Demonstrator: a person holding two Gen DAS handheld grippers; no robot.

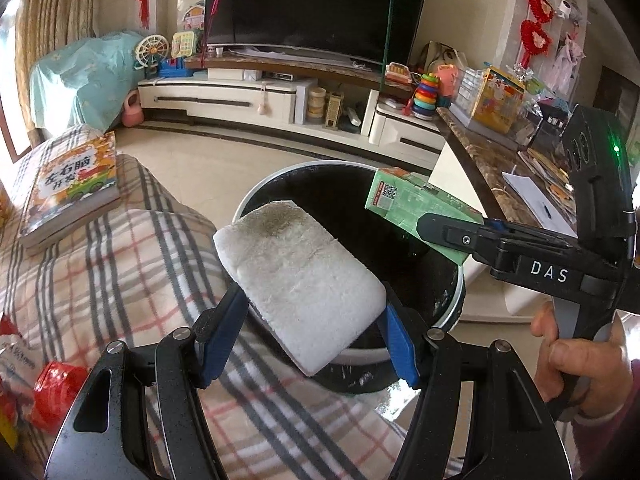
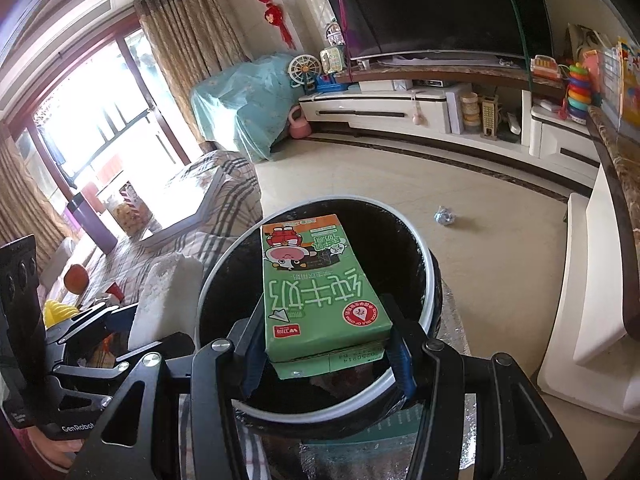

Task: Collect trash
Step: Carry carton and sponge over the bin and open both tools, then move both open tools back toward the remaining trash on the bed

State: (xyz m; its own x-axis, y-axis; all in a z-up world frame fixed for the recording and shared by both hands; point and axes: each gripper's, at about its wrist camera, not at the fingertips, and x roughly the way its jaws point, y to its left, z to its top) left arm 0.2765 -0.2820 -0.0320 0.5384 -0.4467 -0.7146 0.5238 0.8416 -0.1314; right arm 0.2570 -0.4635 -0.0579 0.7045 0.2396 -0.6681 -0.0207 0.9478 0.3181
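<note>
Left gripper: clamped on white foam block, frame centre, over bin. Right gripper: clamped on green milk carton, over bin mouth. Neither dropped yet. Crumpled wad on floor, right of centre, uncollected.

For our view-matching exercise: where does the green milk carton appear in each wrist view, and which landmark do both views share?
Left wrist view: green milk carton right of centre, clamped in the right gripper, above the bin's rim.
Right wrist view: carton at centre, between the gripper's fingers.
Shared landmark: the round black trash bin with white rim.
</note>
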